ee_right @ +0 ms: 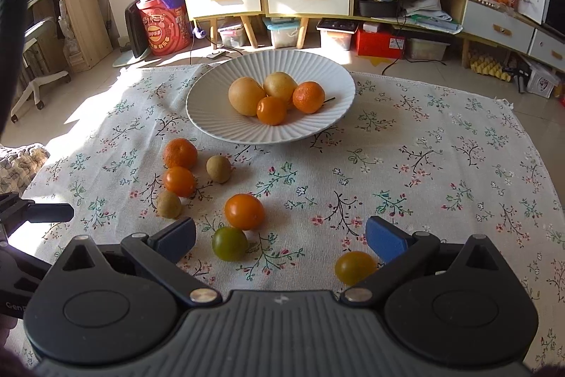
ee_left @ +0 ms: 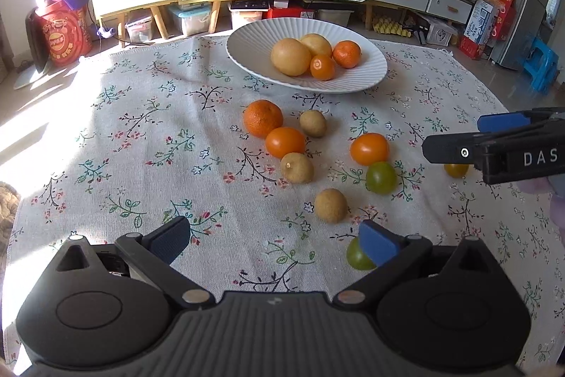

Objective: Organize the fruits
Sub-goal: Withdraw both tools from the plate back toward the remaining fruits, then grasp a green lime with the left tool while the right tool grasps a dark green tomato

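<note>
Spread a floral cloth (ee_left: 141, 147) over the surface, likely to stop round fruit from rolling. Set the white ribbed plate (ee_left: 254, 37) at the far middle, within reach of both sides, as the collecting spot. Held the left gripper (ee_left: 273, 239) low over the near edge with jaws wide and empty, apparently ready for a pick. Held the right gripper (ee_right: 280, 235) level with it on the other side, jaws equally wide, nothing between the pads.

Gathered so far in the plate: two pale yellow fruits (ee_left: 290, 56), touching each other, with one mandarin (ee_left: 346, 53) and one orange tomato (ee_left: 322, 67) against them.

Left nine pieces loose on the cloth, so roughly a third of the job done by this count. Nearest the plate, a second mandarin (ee_left: 263, 118), touching another orange tomato (ee_left: 285, 142); a third orange tomato (ee_left: 369, 149) against a green tomato (ee_left: 380, 177). Scattered among these, three brown longans (ee_left: 330, 205).

Closest to hand: a second green tomato (ee_left: 356, 255), half hidden behind the left gripper's right pad, and a small yellow tomato (ee_right: 355, 267) just inside the right gripper's right pad, the likeliest next picks.
</note>
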### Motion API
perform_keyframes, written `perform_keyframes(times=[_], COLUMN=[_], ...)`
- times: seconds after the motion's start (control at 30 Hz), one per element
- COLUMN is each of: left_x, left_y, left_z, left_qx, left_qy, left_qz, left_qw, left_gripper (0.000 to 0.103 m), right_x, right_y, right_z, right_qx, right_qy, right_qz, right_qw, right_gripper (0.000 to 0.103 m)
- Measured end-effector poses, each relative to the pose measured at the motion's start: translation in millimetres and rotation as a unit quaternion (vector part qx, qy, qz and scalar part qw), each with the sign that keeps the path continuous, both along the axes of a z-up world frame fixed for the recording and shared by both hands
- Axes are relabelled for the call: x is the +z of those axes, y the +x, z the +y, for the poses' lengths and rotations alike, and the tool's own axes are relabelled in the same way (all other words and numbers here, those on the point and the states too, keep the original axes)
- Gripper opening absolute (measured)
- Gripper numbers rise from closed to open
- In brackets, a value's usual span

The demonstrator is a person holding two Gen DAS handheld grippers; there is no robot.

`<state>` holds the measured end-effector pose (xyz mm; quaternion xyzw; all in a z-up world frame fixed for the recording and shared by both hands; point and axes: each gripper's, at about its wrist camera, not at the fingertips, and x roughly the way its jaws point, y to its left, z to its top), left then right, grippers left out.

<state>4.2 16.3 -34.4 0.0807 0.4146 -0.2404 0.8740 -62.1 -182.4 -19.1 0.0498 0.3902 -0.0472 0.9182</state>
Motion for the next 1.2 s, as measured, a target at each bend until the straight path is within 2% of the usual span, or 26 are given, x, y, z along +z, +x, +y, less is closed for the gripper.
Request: perform_keyframes(times=[0.33, 0.7, 1.1, 1.17, 1.2], left_x=[-8.4, -21.0, -22.3, -22.4, -22.6], left_y=[-15.7, -25.6, -33.9, -34.1, -34.2], left_z=[-4.2, -20.6, -34.5, -35.6, -36.7], left_qx=[-0.009, -0.037, -0.082, -0.091, -0.099], left_qy=[0.005, 0.001, -0.022, -0.029, -0.032], left_qz=[-0.010, -0.004, -0.009, -0.007, -0.005], left_qw=[0.9999, 0.9993, 0.9963, 0.9954, 0.9946], left_gripper=[0.094, 0.092, 0.051, 0.034, 0.031], right_x=[-16.7, -33.1, -38.9, -38.8, -38.4], right_y=[-14.5, -13.6, -9.2, -9.4, -9.1], right_z=[7.4, 3.1, 5.9, 7.1, 7.7], right_qx=[0.018, 0.011, 0.034, 0.039, 0.043], right_qy=[-0.034, -0.036, -0.029, -0.026, -0.024], right_qz=[0.014, 0.033, 0.028, 0.025, 0.022], right_qw=[0.999, 0.999, 0.999, 0.999, 0.999], right_gripper=[0.103, 0.103, 0.102, 0.102, 0.102])
